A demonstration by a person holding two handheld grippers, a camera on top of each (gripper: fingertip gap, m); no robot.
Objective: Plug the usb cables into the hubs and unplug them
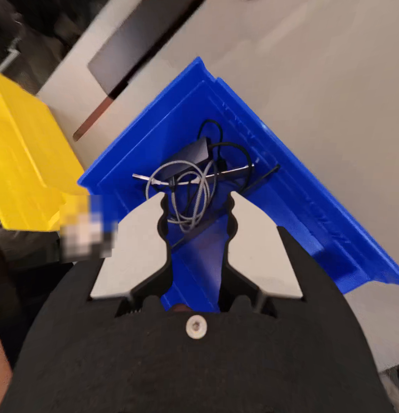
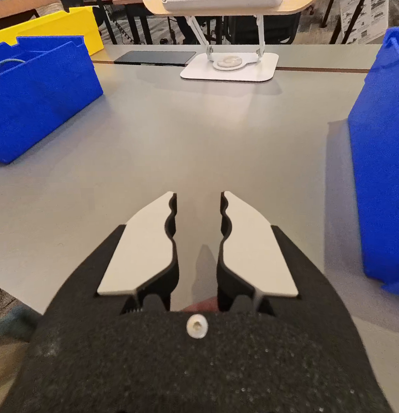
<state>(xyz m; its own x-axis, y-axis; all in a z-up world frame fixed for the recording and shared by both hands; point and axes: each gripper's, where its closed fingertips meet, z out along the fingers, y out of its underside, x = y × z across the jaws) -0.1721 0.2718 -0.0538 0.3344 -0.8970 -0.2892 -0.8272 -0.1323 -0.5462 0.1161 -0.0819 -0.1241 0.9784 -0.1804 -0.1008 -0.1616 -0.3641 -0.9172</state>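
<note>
In the left wrist view, a blue bin point(image 1: 283, 190) holds a dark grey hub point(image 1: 193, 152) tangled with a braided silver cable point(image 1: 194, 201) and thin black cables point(image 1: 234, 147). My left gripper point(image 1: 197, 196) is open and empty, hovering above the bin over the cable tangle. In the right wrist view, my right gripper point(image 2: 198, 196) is open and empty above the bare grey table point(image 2: 194, 138). The same blue bin point(image 2: 37, 93) stands at the left there, with a bit of cable showing at its rim.
A yellow bin point(image 1: 21, 156) sits left of the blue one, also in the right wrist view point(image 2: 66, 24). Another blue bin point(image 2: 382, 178) stands at the right. A white stand base point(image 2: 229, 67) and a dark flat panel point(image 2: 156, 57) lie at the table's back. About 45 centimeters separates my left fingertips from my right.
</note>
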